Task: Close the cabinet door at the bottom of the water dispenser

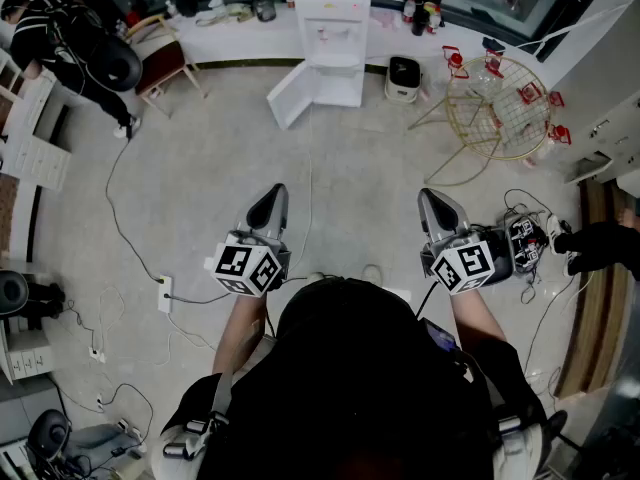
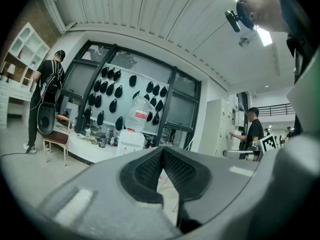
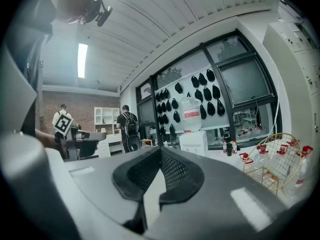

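Observation:
The white water dispenser (image 1: 331,36) stands against the far wall, several steps away across the floor. Its bottom cabinet door (image 1: 292,95) hangs open, swung out to the left. My left gripper (image 1: 271,203) and right gripper (image 1: 436,206) are held level in front of my body, side by side, both pointing toward the dispenser. Both are shut with nothing between the pads. In the left gripper view the dispenser (image 2: 130,140) with its bottle shows just above the closed left gripper (image 2: 162,150). The right gripper view shows the dispenser (image 3: 194,142) beyond the closed right gripper (image 3: 160,150).
A gold wire rack (image 1: 498,108) lies tipped on the floor right of the dispenser, beside a small white appliance (image 1: 404,78). A chair (image 1: 163,63) and a standing person (image 1: 70,38) are at the far left. Cables and a power strip (image 1: 165,294) cross the floor at left.

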`<state>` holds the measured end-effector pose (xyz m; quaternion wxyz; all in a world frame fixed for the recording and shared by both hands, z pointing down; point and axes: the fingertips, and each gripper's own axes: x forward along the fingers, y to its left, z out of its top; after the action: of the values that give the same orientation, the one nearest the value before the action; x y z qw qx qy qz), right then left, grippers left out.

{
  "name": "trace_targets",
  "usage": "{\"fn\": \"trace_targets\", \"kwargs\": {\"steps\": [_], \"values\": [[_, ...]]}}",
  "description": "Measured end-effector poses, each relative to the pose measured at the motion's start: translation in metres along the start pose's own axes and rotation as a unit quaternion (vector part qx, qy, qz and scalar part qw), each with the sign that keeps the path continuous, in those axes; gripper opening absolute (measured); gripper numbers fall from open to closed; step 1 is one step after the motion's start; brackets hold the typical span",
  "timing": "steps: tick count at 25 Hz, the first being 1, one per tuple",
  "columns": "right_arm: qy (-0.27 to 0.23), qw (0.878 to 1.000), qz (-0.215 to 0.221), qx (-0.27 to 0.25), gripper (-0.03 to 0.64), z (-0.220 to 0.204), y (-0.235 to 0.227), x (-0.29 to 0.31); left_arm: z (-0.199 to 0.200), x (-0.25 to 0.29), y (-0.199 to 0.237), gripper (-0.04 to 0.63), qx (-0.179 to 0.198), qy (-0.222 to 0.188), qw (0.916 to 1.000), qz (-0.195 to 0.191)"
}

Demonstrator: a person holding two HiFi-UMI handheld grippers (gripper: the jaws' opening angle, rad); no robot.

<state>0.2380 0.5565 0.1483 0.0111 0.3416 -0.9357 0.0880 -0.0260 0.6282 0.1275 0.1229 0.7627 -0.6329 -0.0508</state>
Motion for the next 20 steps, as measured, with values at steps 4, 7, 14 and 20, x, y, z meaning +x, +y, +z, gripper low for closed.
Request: {"fn": "trace_targets", "kwargs": {"steps": [4, 7, 14, 20], "values": [[-0.002, 1.000, 0.000, 0.003, 0.005, 0.002, -0.015, -0.002, -0.002, 0.010, -0.009, 0.008, 0.000, 0.004, 1.0000, 0.002], [-0.007, 1.000, 0.002, 0.006, 0.005, 0.004, -0.023, -0.003, -0.002, 0.017, -0.016, 0.008, 0.002, 0.006, 1.0000, 0.002], [-0.021, 1.000, 0.019, -0.004, 0.005, 0.009, -0.042, -0.009, -0.003, 0.036, -0.036, 0.008, 0.007, -0.001, 0.9999, 0.010], [-0.047, 0.997, 0.050, -0.040, 0.329, 0.024, -0.049, -0.020, -0.007, 0.055, -0.053, 0.375, 0.001, -0.006, 0.9989, 0.046]]}}
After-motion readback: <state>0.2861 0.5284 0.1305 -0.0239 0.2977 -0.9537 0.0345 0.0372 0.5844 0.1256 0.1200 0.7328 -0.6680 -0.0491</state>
